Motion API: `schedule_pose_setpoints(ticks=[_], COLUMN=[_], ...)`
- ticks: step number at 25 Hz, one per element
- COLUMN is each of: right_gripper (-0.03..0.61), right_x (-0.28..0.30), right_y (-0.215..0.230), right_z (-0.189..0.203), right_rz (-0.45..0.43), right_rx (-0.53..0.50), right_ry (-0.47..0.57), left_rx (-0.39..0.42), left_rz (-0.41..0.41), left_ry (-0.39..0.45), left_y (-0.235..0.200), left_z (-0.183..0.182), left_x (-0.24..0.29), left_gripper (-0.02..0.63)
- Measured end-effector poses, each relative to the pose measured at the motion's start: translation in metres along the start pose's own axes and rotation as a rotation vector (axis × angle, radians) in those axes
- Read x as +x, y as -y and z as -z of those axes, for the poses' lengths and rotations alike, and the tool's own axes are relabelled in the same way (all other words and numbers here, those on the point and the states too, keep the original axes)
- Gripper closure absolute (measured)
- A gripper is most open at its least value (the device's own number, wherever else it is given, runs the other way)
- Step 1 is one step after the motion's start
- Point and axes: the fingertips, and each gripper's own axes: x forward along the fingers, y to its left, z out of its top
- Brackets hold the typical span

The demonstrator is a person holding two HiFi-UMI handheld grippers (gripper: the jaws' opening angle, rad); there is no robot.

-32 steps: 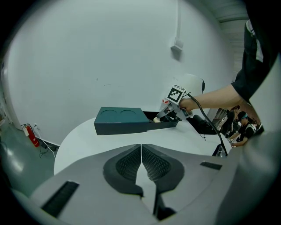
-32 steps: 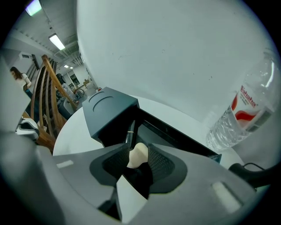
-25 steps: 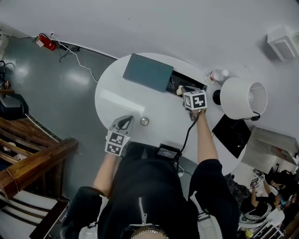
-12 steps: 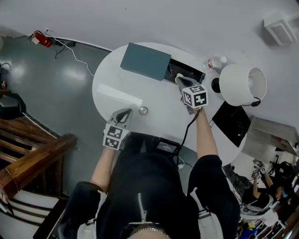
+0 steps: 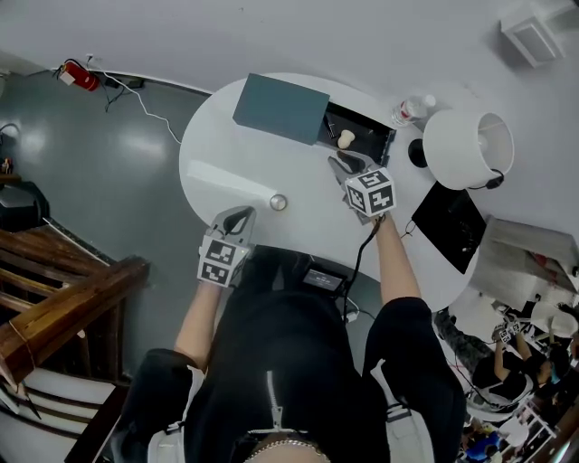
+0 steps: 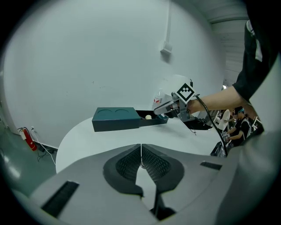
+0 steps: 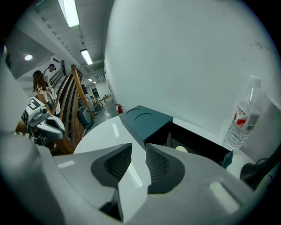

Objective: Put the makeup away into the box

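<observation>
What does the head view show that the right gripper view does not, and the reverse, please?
Only the head view: the small round silver piece on the table and the white lampshade. Only the right gripper view: the ceiling strip lights. Both: the teal box, the cream item in its open drawer, and the water bottle.

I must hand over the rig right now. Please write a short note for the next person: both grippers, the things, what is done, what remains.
Left hand-held gripper: shut, empty, at the near edge of the round white table.
Right hand-held gripper: jaws have just been opening, nothing between them, in front of the drawer.
Teal box: on the table, drawer pulled out.
Done: a cream round-topped piece lies in the drawer.
Left: a small round silver container sits on the table; it probably goes in next, then the drawer gets closed.
</observation>
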Motion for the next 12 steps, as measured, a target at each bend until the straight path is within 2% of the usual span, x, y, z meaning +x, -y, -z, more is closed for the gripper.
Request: schedule_pose_setpoints(ticks=[6, 9, 12], right_gripper=[0.406, 0.356, 0.353], right_x=[0.013, 0.023, 0.031], right_y=[-0.040, -0.068, -0.093], right_z=[0.015, 0.028, 0.039], right_rz=[-0.084, -0.151, -0.202], right_rx=[-0.069, -0.157, -0.244], right_ry=[-0.039, -0.083, -0.120], left_rx=[-0.010, -0.019, -0.032], left_rz=[-0.021, -0.033, -0.048], left_ry=[0.007, 0.010, 0.012], left_y=[-0.003, -0.005, -0.006], left_z=[0.006, 0.009, 0.014], left_x=[-0.011, -0.014, -0.018], left_gripper=[0.600, 0.600, 0.600])
